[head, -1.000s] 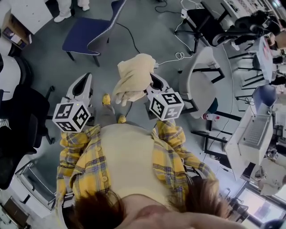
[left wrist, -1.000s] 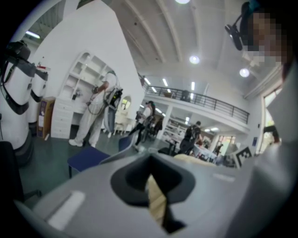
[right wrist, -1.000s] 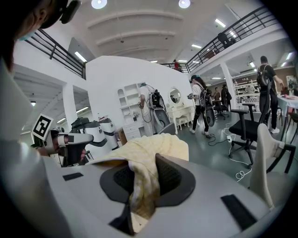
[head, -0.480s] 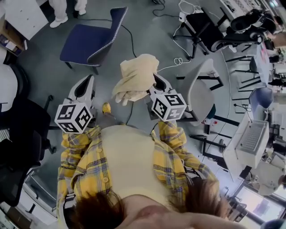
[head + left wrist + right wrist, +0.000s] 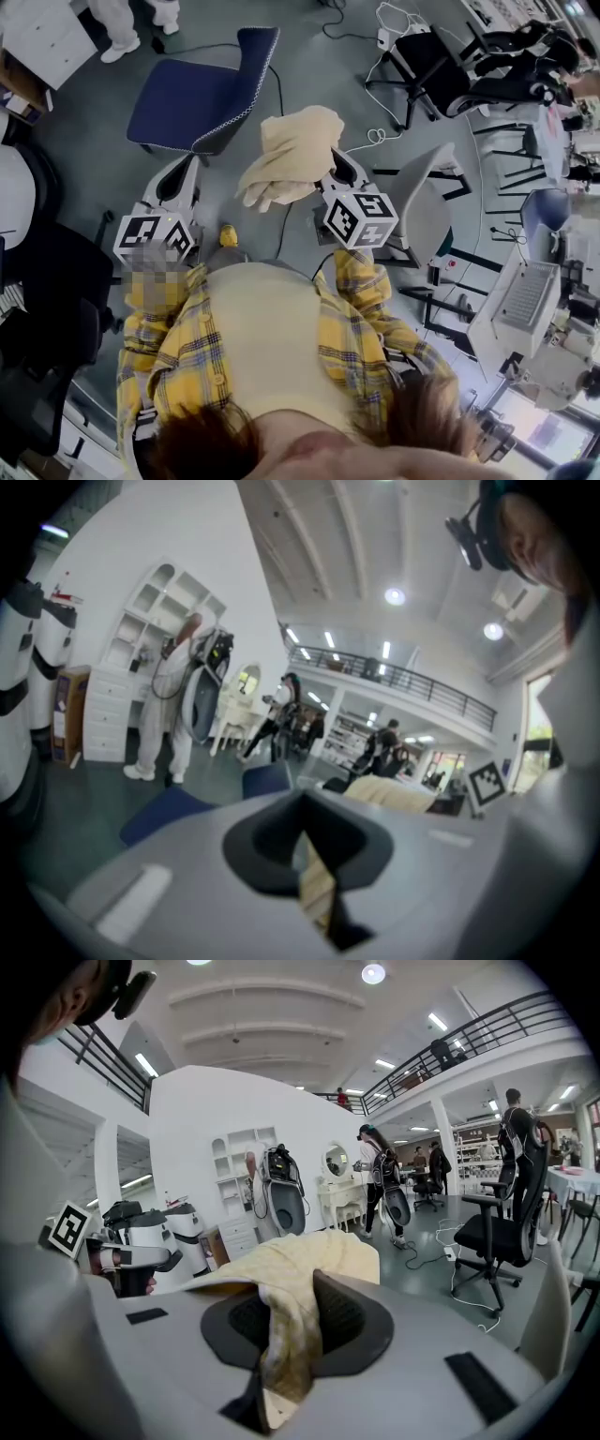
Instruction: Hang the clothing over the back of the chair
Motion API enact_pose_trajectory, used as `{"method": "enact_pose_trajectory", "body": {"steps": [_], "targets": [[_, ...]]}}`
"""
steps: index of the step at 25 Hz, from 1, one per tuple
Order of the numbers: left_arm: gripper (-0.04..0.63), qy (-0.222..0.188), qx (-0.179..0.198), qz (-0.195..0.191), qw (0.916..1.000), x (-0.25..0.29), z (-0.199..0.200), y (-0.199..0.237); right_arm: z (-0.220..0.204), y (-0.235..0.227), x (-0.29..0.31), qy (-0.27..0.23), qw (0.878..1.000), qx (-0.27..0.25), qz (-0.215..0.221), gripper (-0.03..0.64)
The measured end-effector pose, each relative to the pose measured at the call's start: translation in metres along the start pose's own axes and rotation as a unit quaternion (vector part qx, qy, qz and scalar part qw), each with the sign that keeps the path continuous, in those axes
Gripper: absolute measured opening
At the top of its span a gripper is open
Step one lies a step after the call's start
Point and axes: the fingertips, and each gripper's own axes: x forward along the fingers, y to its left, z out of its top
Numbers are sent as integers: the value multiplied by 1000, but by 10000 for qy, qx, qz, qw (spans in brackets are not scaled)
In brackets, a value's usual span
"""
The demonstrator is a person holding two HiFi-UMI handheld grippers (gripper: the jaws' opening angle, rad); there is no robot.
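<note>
A cream garment [image 5: 291, 155] hangs bunched from my right gripper [image 5: 330, 161], which is shut on it. In the right gripper view the cloth [image 5: 300, 1260] drapes over and between the dark pads of the right gripper [image 5: 291, 1307]. My left gripper [image 5: 185, 161] is level with it to the left, apart from the cloth, its tips together with nothing held. The left gripper view shows those tips [image 5: 302, 803] meeting, with the garment [image 5: 394, 794] off to the right. A blue chair [image 5: 202, 94] stands on the floor just ahead, its back [image 5: 258, 56] on the far right side.
A white chair [image 5: 422, 197] stands right of my right gripper. Black office chairs [image 5: 441, 66] and floor cables [image 5: 375, 136] lie beyond it. A black chair [image 5: 47, 281] is at the left, a desk [image 5: 530, 300] at the right. A person in white [image 5: 131, 14] stands behind the blue chair.
Both grippers and the garment have moved forward toward the blue chair, which now lies closer and lower in the head view. The grip on the cloth is unchanged.
</note>
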Motion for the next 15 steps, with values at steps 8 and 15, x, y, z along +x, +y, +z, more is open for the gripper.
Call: {"method": "enact_pose_trajectory", "body": {"steps": [8,15], "targets": [[6,31,10,37,10000,17,11,30,27,-14,32,-137,9993,-120,-323,78],[6,-51,-86,288,9995,33,21,37,55,-35,60,-248,9991,-187,-286,78]]}}
